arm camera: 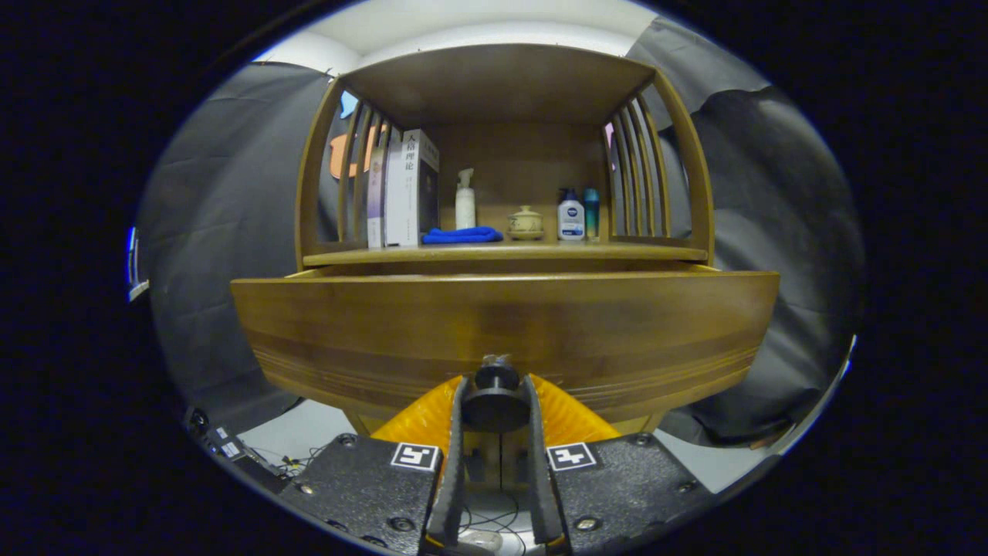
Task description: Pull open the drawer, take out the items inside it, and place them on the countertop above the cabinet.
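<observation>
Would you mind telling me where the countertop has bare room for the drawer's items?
Bare wood lies along the countertop's front edge, ahead of the bottles, and between the jar and the bottles. It is crowded around the books, cloth and pump bottle. The hand-held gripper grips the drawer knob.

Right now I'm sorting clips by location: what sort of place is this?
Probably a staged booth, not a lived-in home: dark cloth hangs around a wooden cabinet, cables lie on the floor, and the hand-held gripper clamps the drawer knob.
</observation>
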Motion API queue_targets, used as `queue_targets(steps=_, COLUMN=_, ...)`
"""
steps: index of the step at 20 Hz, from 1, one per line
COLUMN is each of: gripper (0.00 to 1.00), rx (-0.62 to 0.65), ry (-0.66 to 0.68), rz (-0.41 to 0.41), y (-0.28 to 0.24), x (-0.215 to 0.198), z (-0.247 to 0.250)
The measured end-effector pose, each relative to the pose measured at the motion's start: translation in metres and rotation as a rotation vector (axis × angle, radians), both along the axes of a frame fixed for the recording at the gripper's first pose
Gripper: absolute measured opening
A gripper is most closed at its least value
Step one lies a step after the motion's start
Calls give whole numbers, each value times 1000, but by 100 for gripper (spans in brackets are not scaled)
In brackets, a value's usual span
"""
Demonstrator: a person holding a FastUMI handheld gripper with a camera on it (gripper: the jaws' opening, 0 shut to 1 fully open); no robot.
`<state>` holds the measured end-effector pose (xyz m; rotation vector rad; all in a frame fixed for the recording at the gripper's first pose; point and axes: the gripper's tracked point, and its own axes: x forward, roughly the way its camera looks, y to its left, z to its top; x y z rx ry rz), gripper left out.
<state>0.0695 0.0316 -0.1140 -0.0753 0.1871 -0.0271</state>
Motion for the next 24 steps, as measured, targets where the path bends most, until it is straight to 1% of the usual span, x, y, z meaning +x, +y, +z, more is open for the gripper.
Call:
queue_targets(steps=15, gripper=38, rx=50, ry=6, rz=18, y=1, x=-10, z=-2)
queue_targets(steps=18, gripper=33, rx=46, ry=9, rz=33, y=1, x=-13, z=0)
queue_targets(steps=24, gripper=25, rx=63, ry=14, rz=35, y=-1, x=-14, z=1)
